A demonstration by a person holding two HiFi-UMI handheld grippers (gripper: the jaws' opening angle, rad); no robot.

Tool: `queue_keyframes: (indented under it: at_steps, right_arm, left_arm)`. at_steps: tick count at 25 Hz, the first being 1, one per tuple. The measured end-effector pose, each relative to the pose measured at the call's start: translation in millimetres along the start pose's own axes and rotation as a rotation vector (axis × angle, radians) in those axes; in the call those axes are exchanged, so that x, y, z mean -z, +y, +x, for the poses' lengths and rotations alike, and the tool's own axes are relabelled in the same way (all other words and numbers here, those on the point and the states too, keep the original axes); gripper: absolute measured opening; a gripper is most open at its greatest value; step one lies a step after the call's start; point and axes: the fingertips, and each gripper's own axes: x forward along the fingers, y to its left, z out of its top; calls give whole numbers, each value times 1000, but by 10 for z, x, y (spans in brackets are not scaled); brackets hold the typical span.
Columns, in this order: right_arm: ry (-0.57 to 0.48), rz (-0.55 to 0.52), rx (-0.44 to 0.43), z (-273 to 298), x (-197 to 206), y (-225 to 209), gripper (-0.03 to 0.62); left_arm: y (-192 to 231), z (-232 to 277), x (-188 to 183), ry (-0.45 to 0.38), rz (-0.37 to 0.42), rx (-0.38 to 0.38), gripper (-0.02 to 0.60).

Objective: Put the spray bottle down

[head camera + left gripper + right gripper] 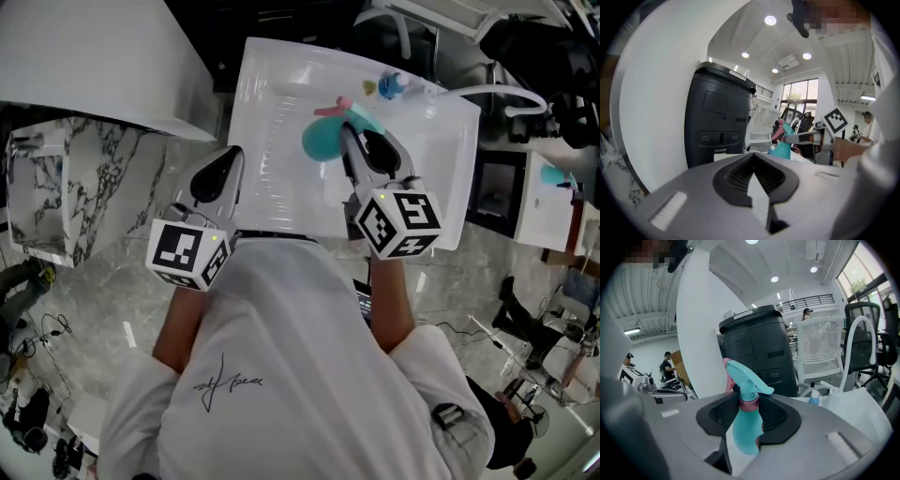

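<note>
Right gripper view: the spray bottle [744, 427] is seen clamped upright in the right gripper [750, 418], whose pads are pressed on its body just below the pink collar [749, 403]. It is held over the white table [272, 84]. A light, stiff, smooth plastic shell is judged, best gripped at that narrow waist. The left gripper [754, 180] seems closed, with nothing held.

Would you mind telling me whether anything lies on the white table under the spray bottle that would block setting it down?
Nothing visible does. The spray bottle, held in the right gripper, hangs over a bare stretch of the white table; the small blue item sits farther back, off to the side.
</note>
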Motion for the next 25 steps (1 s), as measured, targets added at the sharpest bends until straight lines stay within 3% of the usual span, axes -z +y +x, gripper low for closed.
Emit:
queue_keyframes:
  at_steps: [25]
  right_arm:
    - [60,-35,-56,488,-12,2,126]
  left_arm:
    - [224,108,54,33,-28,-19,49]
